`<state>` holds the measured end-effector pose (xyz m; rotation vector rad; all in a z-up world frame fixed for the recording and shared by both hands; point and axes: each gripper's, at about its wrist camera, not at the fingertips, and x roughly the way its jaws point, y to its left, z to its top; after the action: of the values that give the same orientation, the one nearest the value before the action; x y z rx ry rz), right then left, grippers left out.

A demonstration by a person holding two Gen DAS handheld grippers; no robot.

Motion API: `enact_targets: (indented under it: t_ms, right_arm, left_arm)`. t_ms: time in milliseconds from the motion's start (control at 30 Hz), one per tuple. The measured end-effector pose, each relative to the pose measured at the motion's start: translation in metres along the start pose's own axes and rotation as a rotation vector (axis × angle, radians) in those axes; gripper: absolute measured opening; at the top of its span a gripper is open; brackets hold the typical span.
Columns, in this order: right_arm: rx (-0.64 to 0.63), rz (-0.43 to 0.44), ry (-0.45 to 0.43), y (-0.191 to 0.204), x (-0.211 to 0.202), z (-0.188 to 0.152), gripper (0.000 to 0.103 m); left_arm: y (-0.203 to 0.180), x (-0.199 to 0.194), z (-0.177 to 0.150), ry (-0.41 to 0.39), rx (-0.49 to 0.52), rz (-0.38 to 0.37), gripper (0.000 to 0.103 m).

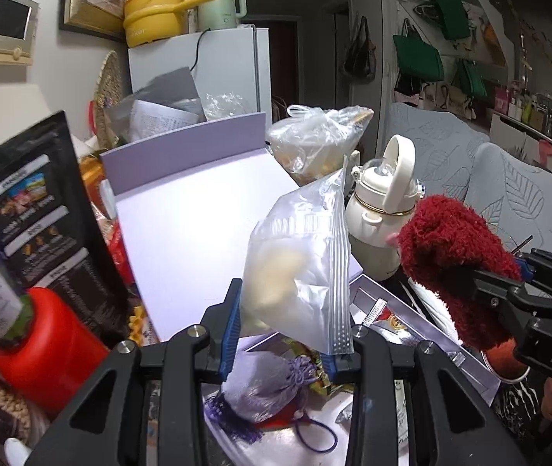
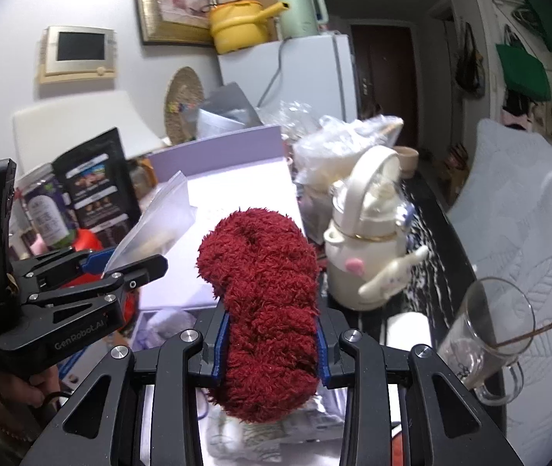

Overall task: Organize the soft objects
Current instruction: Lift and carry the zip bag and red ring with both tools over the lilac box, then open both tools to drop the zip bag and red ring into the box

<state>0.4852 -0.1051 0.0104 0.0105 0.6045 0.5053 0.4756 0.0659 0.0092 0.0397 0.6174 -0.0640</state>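
Two soft items held aloft, one per gripper. Left gripper (image 1: 283, 334): fingers closed on a clear zip bag (image 1: 299, 272) holding something pale, possibly a cloth; the bag stands upright between the pads, its zip strip running up the 3 o'clock edge. Right gripper (image 2: 272, 349): fingers clamped on a fluffy red sock (image 2: 264, 303), long axis pointing away toward 12 o'clock. Seen from the left wrist, the sock (image 1: 454, 264) lies at 3 o'clock of the bag, near but apart. A lilac box (image 1: 198, 213) lies open at 12 o'clock, nearer the left gripper.
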Motion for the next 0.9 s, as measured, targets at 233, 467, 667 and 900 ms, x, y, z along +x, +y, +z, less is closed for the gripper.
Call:
enact_targets:
  t_ms: [233, 467, 667, 900]
  right_arm:
    - [0.031, -0.033, 0.049, -0.013, 0.021, -0.007, 0.034]
    - [0.016, -0.036, 0.106, -0.014, 0.041, -0.017, 0.034]
    - [0.024, -0.006, 0.165, -0.012, 0.057, -0.025, 0.034]
    - [0.018, -0.030, 0.229, -0.015, 0.073, -0.033, 0.034]
  left_arm:
    - [-0.016, 0.020, -0.012, 0.053, 0.069, -0.011, 0.034]
    - [-0.025, 0.037, -0.024, 0.102, 0.104, 0.014, 0.034]
    - [-0.024, 0.053, -0.032, 0.164, 0.098, 0.003, 0.034]
    - [-0.031, 0.060, -0.037, 0.202, 0.133, 0.010, 0.034]
